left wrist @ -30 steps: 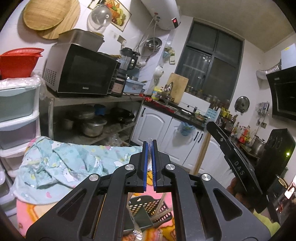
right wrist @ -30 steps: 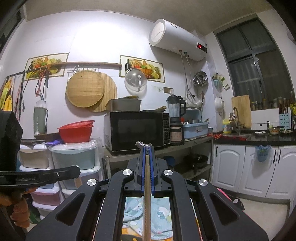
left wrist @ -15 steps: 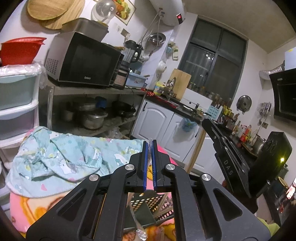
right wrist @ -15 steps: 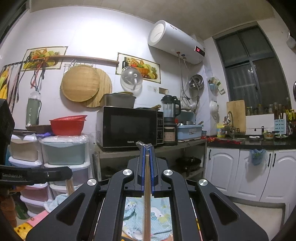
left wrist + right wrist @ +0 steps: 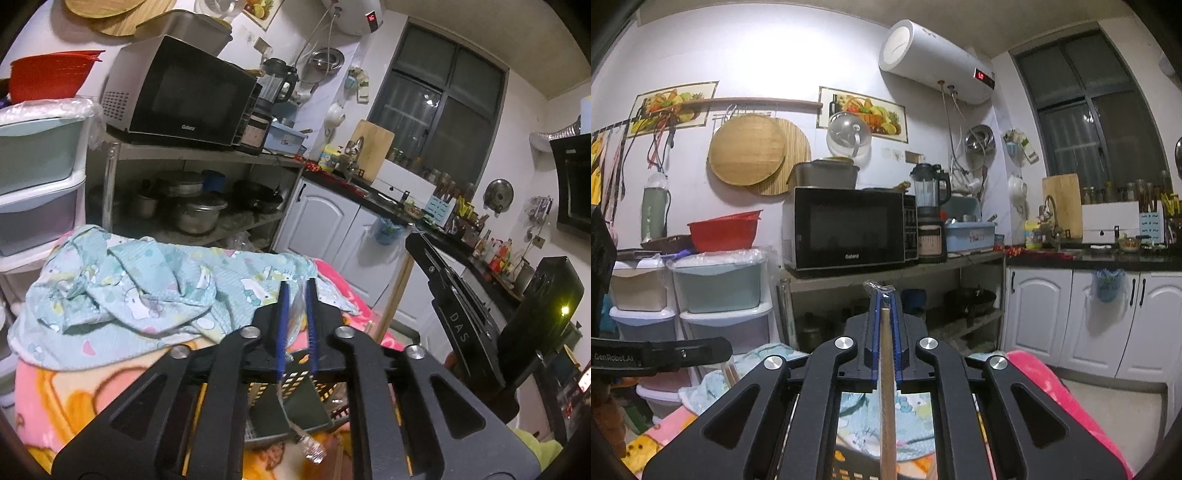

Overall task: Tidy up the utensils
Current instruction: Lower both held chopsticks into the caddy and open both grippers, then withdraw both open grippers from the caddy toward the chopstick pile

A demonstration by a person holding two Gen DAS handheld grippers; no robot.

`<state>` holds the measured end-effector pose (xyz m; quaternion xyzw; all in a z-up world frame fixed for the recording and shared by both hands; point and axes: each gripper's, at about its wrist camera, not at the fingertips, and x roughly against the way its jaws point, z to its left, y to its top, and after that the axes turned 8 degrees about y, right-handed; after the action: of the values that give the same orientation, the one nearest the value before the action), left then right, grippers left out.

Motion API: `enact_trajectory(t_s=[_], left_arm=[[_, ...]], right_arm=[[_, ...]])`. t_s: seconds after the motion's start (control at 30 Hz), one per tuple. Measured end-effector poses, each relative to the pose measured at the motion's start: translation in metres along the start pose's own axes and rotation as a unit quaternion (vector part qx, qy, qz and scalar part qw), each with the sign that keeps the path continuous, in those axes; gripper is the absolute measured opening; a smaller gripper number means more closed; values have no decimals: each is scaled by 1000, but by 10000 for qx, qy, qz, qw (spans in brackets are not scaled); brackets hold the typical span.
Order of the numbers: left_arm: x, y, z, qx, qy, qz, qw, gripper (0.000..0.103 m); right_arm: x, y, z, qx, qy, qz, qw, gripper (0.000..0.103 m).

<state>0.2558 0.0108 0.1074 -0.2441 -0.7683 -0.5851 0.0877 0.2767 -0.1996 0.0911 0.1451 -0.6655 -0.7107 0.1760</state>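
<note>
Kitchen backdrop: left gripper (image 5: pixel 295 295) opening around wrapped utensil (image 5: pixel 295 417) (perhaps plastic); right gripper (image 5: pixel 884 295) pinching chopstick (image 5: pixel 886 406).

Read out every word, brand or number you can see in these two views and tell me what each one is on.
"Galanz": microwave door, lower edge.
"DAS": right gripper side arm, left wrist view.
"GenRobot.AI": left gripper side arm, right wrist view; last letters blurred.
Red digits: water heater display, too blurred to be sure.
Labels on the blue dish bin and the blender base: too small to read.
</note>
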Motion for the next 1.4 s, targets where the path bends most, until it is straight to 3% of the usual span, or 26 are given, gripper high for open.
enact_trajectory(t_s=[0.07,0.17,0.3,0.37,0.43,0.63,1.07,1.4], left_arm=[[1,-2,2,-3,39,-2,10000,15],[1,-5,4,19,48,33,10000,21],[8,-6,5,7,129,-26,9999,42],[12,-6,5,-21,191,-70,9998,52],[17,-6,6,-34,291,-115,9995,67],[28,-7,9,-4,390,-153,9991,91],[49,-24,22,105,663,-1,9977,92],[64,-41,35,167,821,114,9964,92]], right_arm=[[2,-4,-2,-67,14,44,10000,19],[6,-6,-5,-203,62,84,9997,24],[15,-5,-7,-288,53,105,9995,32],[20,-4,-8,-336,74,122,9993,42],[25,-3,-9,-397,86,163,9990,46],[44,-1,-10,-541,100,321,9980,57],[79,-5,7,-444,107,912,9948,70],[98,-20,22,-351,20,1278,9912,70]])
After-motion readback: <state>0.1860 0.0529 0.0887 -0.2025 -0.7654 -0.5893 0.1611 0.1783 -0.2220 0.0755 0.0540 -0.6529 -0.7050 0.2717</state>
